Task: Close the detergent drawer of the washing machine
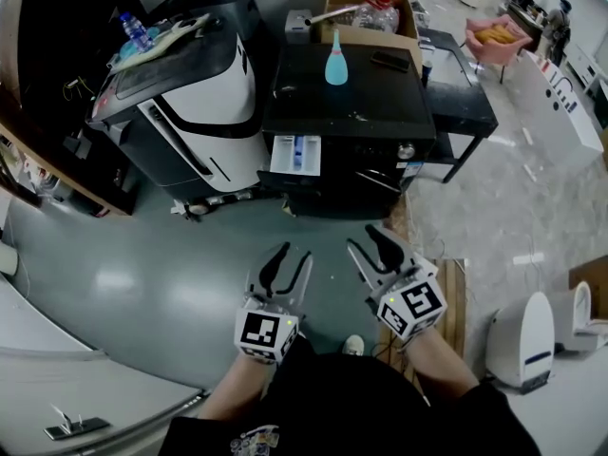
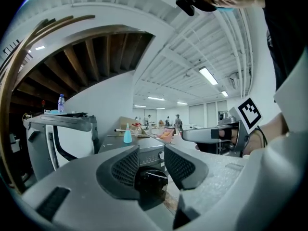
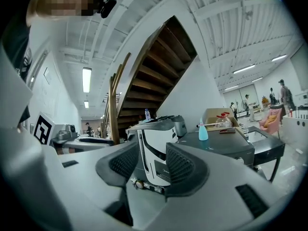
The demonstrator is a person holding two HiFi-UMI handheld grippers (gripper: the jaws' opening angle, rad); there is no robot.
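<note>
Black boxy washing machine (image 1: 366, 112); white rectangular detergent drawer (image 1: 295, 154) protrudes open.

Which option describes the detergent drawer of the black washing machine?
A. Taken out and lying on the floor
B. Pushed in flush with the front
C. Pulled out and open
C: in the head view the drawer sticks out from the front of the washing machine, with its compartments showing.
</note>
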